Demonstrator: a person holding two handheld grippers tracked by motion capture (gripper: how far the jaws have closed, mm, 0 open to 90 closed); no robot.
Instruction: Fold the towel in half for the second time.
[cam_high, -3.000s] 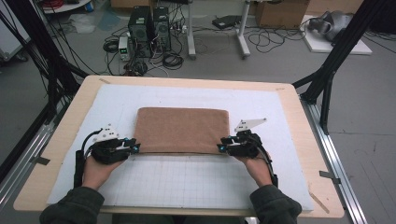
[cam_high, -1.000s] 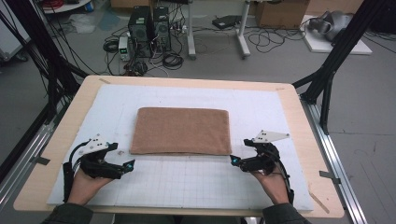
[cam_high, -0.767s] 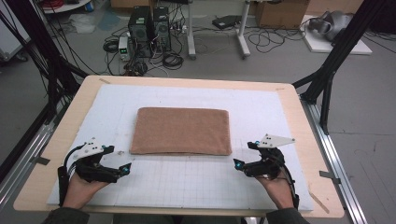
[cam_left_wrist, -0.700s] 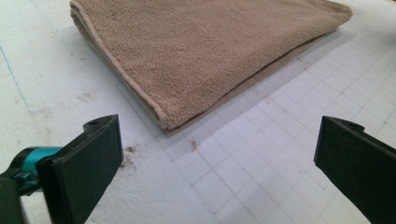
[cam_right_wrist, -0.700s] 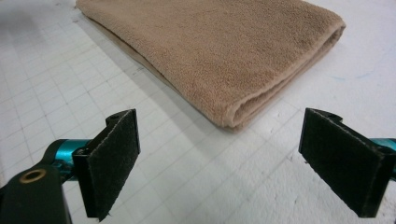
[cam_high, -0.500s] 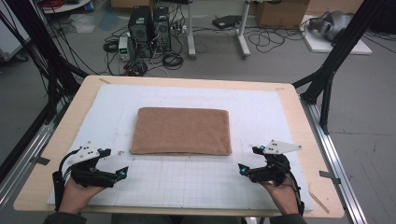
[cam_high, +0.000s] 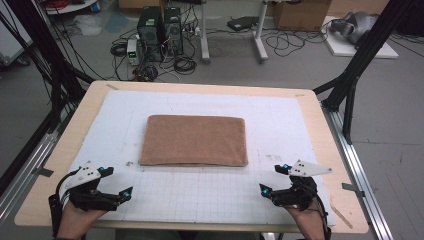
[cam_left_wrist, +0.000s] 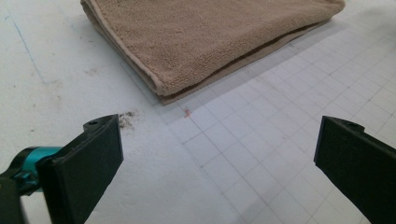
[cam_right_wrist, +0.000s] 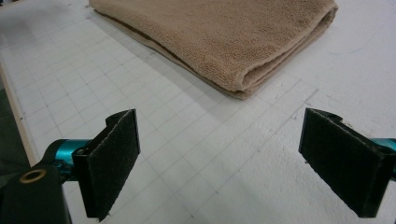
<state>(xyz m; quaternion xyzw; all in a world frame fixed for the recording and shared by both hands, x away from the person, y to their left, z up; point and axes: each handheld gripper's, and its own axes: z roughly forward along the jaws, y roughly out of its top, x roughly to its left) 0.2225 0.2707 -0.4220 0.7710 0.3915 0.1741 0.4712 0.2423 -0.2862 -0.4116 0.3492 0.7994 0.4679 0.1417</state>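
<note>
A folded brown towel (cam_high: 194, 140) lies flat in the middle of the white gridded mat (cam_high: 200, 190). My left gripper (cam_high: 116, 182) hovers near the front left of the table, open and empty, well short of the towel's near left corner (cam_left_wrist: 161, 95). My right gripper (cam_high: 272, 179) is at the front right, also open and empty, with the towel's near right corner (cam_right_wrist: 240, 88) ahead of it. Both sets of jaws stand wide apart over bare mat in the gripper views (cam_left_wrist: 219, 163) (cam_right_wrist: 224, 163).
The mat covers a wooden table (cam_high: 320, 125) with black frame posts (cam_high: 365, 55) at the right and left. Computer towers (cam_high: 160, 25), cables and boxes sit on the floor beyond the far edge.
Both grippers have let go of the towel's near edge and drawn back toward the front of the table, spreading outward. The towel stays flat and folded.
</note>
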